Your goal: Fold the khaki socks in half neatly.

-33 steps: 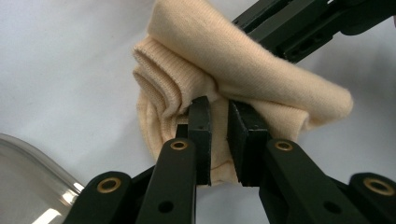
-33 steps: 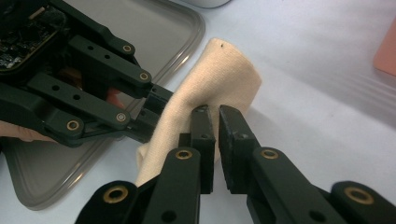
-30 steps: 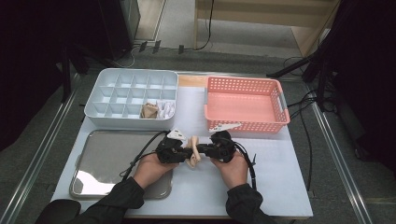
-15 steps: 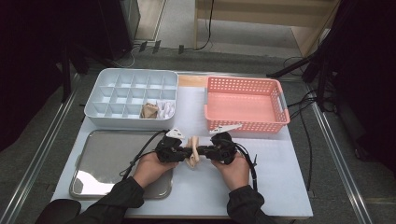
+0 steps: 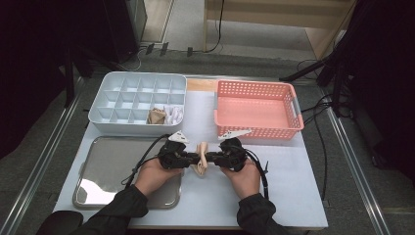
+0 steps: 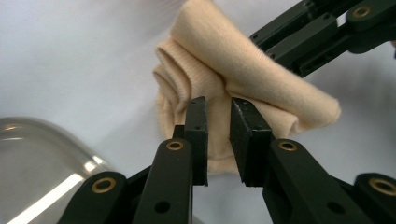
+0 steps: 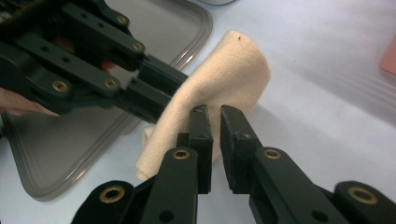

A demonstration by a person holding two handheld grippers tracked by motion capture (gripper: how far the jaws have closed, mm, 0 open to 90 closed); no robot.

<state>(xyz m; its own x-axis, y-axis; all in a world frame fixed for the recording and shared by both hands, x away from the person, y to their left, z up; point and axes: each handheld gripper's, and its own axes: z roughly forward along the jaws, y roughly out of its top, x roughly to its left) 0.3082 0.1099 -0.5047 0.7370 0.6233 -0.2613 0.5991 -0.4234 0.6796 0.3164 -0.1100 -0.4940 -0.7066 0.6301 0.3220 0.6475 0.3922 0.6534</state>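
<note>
Almost nothing has moved since the earlier frames: both hands stay at the same place near the front of the table [image 5: 303, 196], and the cloth [image 5: 201, 157] is still between the 2 grippers.

From above, the left gripper [image 5: 190, 158] and the right gripper [image 5: 211, 157] point at each other, with the beige cloth standing between their tips, on the white table top just right of the metal tray [image 5: 107, 166]. In the left gripper view, the left gripper [image 6: 217, 109] has its jaws close together with a narrow gap, pressed on a fold of the cloth [image 6: 243, 79]; it seems to pinch it. In the right gripper view, the right gripper [image 7: 214, 114] also has its jaws nearly together, with the edge of the cloth [image 7: 219, 79] between them.

Behind the hands, the white divided box [image 5: 110, 85] is at the left, with 2 small cloths in its front row, 1 brown [image 5: 157, 116] and 1 white [image 5: 173, 114]. The pink basket [image 5: 288, 100] is at the right, well apart from the held cloth.
</note>
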